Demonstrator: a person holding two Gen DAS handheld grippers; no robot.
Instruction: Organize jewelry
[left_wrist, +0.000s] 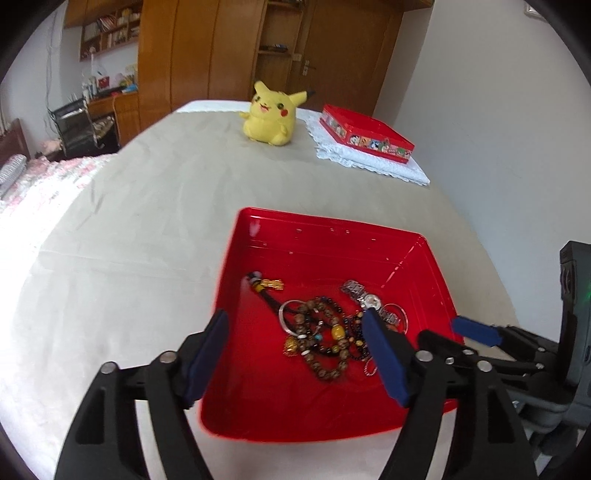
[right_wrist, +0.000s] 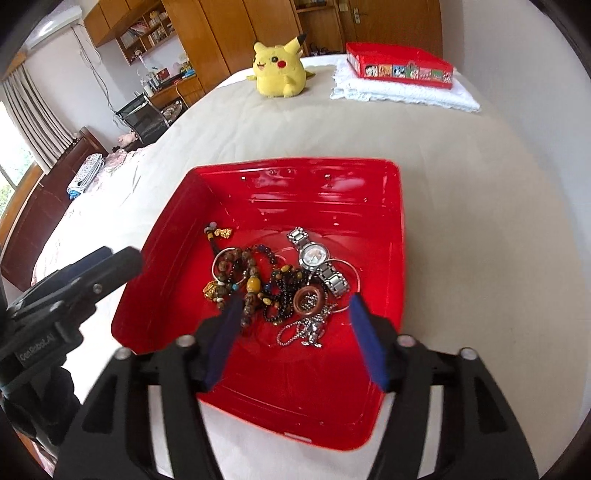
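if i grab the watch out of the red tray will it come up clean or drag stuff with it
The watch has a linked metal band, so it will probably sag from wherever it is pinched. One end of the band lies against the bead pile and a thin ring, so it may drag them. The polished metal looks slippery; gripping the band seems safer than the glass face.

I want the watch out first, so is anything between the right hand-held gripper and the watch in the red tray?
Nothing covers the watch; it lies face up in the red tray. Between it and the open right hand-held gripper lies a brown ring and a tangled silver chain, touching the strap's near end.
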